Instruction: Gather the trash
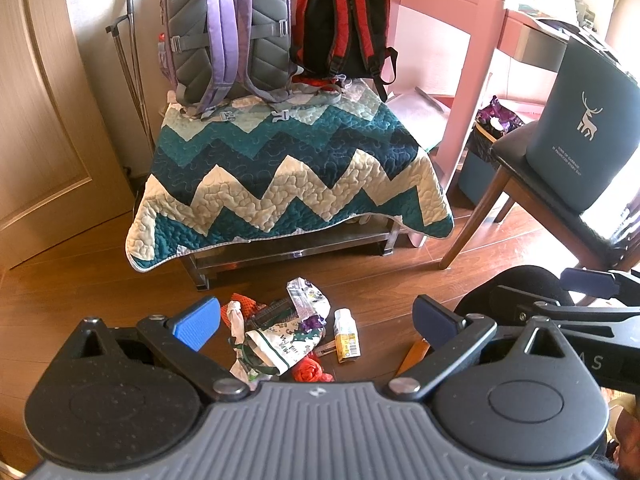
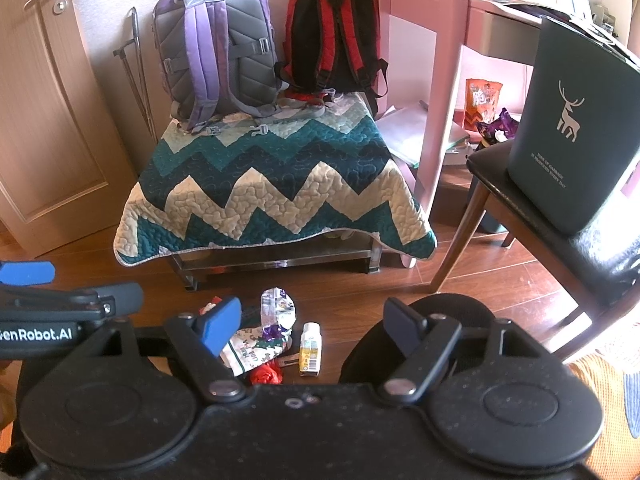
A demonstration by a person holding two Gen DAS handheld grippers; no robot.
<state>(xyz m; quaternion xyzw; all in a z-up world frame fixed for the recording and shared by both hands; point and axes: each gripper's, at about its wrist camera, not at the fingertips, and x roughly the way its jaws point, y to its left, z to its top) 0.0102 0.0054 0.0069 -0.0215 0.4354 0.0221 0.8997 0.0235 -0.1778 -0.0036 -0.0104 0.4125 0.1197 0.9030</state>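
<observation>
A heap of trash lies on the wooden floor in front of the bench: a crumpled silver wrapper (image 1: 306, 294) (image 2: 277, 307), a white printed bag (image 1: 280, 346) (image 2: 256, 350), a red scrap (image 1: 312, 372) (image 2: 266, 374) and a small yellow-and-white carton (image 1: 346, 334) (image 2: 311, 348). My left gripper (image 1: 316, 324) hovers open above the heap, nothing between its blue pads. My right gripper (image 2: 312, 324) is open too, above the same heap. A dark green trash bin with a deer print (image 1: 580, 120) (image 2: 572, 128) stands on a chair at the right.
A low bench under a zigzag quilt (image 1: 288, 172) (image 2: 272, 180) carries a purple backpack (image 1: 228, 32) and a red one (image 1: 344, 28). A wooden chair (image 1: 516, 168) and a pink desk (image 1: 448, 40) stand at right, a door (image 1: 36, 100) at left.
</observation>
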